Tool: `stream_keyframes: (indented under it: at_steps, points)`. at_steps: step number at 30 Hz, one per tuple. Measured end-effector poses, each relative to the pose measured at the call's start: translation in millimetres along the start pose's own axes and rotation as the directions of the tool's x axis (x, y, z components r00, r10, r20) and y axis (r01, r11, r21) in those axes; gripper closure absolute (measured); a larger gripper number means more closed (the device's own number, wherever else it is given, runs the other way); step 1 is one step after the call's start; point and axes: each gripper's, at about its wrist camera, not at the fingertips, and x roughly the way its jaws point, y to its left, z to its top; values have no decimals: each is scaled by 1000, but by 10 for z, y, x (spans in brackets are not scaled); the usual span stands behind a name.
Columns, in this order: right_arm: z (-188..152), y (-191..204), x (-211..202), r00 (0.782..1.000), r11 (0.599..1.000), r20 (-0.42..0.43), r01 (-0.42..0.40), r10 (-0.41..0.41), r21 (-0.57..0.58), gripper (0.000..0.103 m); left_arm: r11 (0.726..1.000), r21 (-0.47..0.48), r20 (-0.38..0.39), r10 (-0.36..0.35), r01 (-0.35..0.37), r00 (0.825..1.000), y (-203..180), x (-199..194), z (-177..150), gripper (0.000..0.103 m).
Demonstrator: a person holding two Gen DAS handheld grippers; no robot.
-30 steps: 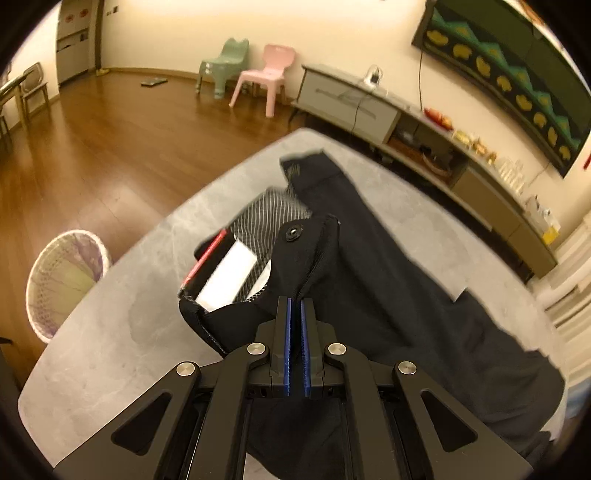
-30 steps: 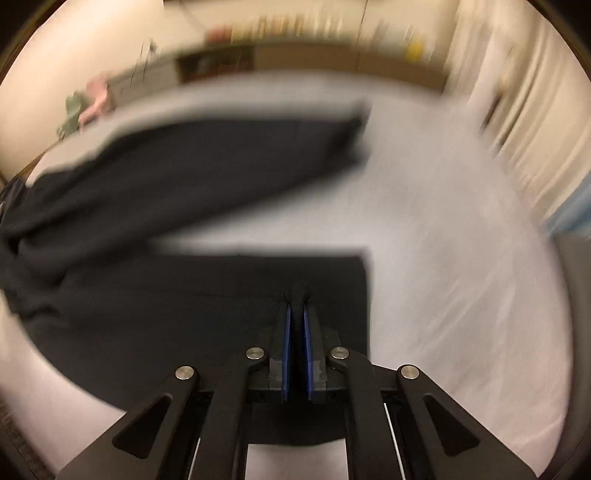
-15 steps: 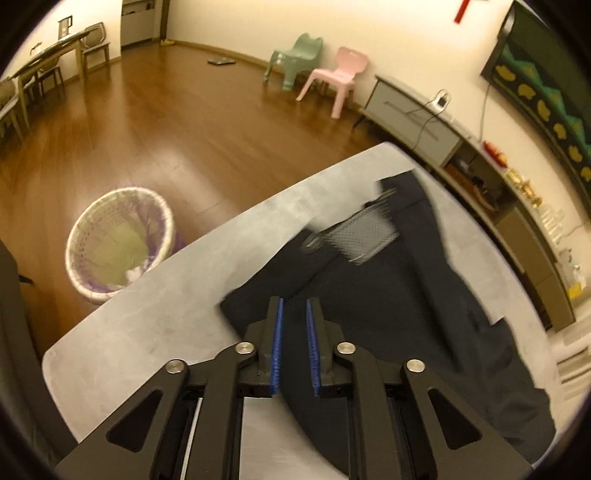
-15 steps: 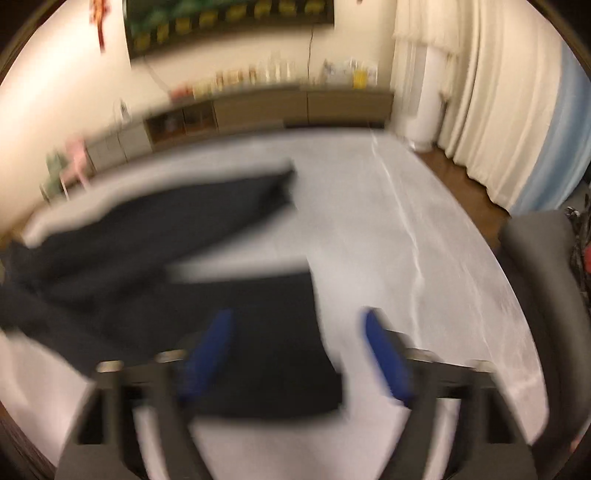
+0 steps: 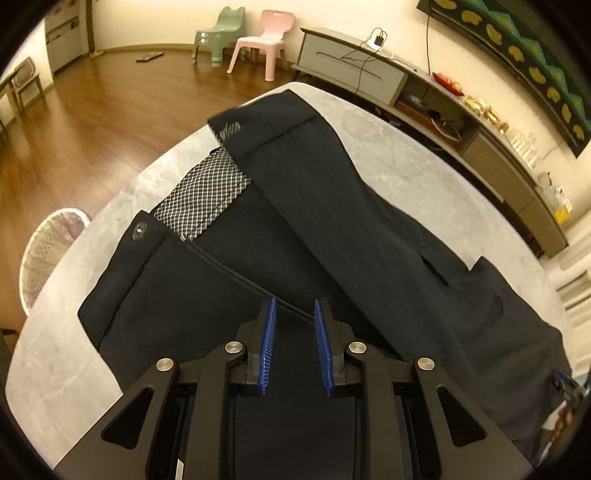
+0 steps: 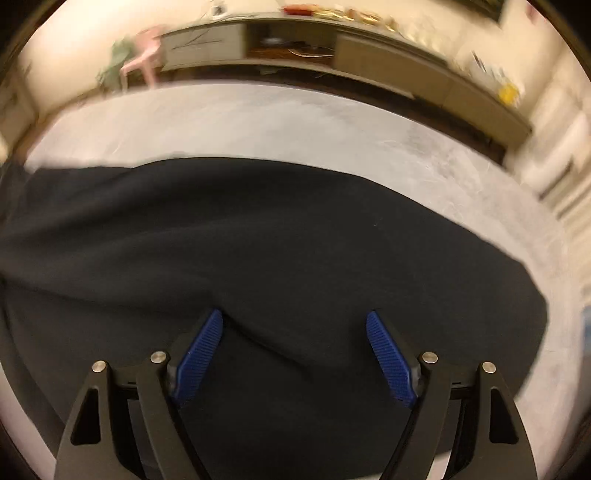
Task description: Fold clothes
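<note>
Black trousers [image 5: 369, 229] lie spread on a grey marble table [image 5: 74, 354]. Their waistband is open at the far left, showing a mesh lining [image 5: 207, 195], a snap button [image 5: 140, 232] and the zipper. My left gripper [image 5: 293, 314] hovers just above the fly area, open by a small gap with nothing between its blue pads. In the blurred right wrist view the black cloth [image 6: 258, 240] fills the middle of the table [image 6: 295, 122]. My right gripper [image 6: 295, 321] stands wide open over the cloth, holding nothing.
A woven white basket [image 5: 48, 254] stands on the wood floor past the table's left edge. Small green [image 5: 218, 33] and pink [image 5: 262, 40] chairs and a long low cabinet [image 5: 424, 96] line the far wall. Bare tabletop shows beyond the trousers on the right side.
Both grippers were shut on the trousers a second ago and have let go. The lifted waistband now lies flat. The left gripper opened a little more; the right moved over the cloth.
</note>
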Motion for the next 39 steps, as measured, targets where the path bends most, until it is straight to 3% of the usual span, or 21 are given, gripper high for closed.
stream_keyframes:
  at_steps: [4, 7, 8, 12, 17, 21, 24, 28, 29, 30, 31, 32, 36, 39]
  points:
    - [314, -380, 273, 998, 992, 26, 61, -64, 113, 23, 1000, -8, 20, 0, 0, 1000, 33, -87, 65, 81]
    - [396, -576, 376, 983, 969, 38, 169, -179, 178, 22, 1000, -5, 35, -1, 1, 999, 80, -211, 75, 80]
    - [338, -617, 351, 982, 968, 37, 174, -184, 183, 22, 1000, -9, 34, -4, 4, 999, 122, -251, 67, 80]
    - [-256, -710, -121, 992, 977, 41, 108, -118, 185, 22, 996, -30, -27, -84, 83, 996, 283, -380, -59, 71]
    - [-999, -827, -711, 998, 982, 46, 25, -35, 187, 22, 991, -19, -80, -132, 130, 988, 253, -431, -398, 42]
    - [-1604, -930, -1167, 999, 980, 48, -36, 27, 194, 22, 994, 5, -144, -105, 107, 984, 116, -246, -617, 42]
    - [-2103, -1023, -1236, 998, 973, 11, -56, 55, 225, 22, 997, 27, -160, -62, 67, 985, -5, -84, -688, 42]
    - [-2320, -1080, -1106, 997, 973, -46, -51, 63, 227, 22, 997, 64, -125, -29, 37, 992, -118, 11, -658, 47]
    - [-2345, -1089, -1086, 997, 974, -59, -40, 54, 221, 22, 997, 73, -115, -22, 30, 993, -145, 31, -647, 62]
    - [-2337, -1097, -1101, 998, 975, -60, -23, 37, 222, 22, 996, 82, -104, -14, 23, 994, -171, 51, -637, 70]
    - [-2341, -1108, -1136, 998, 974, -56, -17, 30, 225, 22, 996, 92, -94, -7, 16, 996, -198, 72, -626, 94]
    - [-2374, -1125, -1221, 998, 972, -43, -38, 50, 234, 22, 995, 101, -83, 0, 8, 997, -225, 92, -615, 98]
    - [-2431, -1030, -1345, 994, 984, -59, -82, 92, 159, 22, 997, 39, -39, -72, 73, 997, -198, 61, -418, 101]
    - [-2381, -885, -1204, 993, 996, -91, -63, 68, 58, 22, 987, -11, 10, -159, 159, 987, -182, -85, -236, 101]
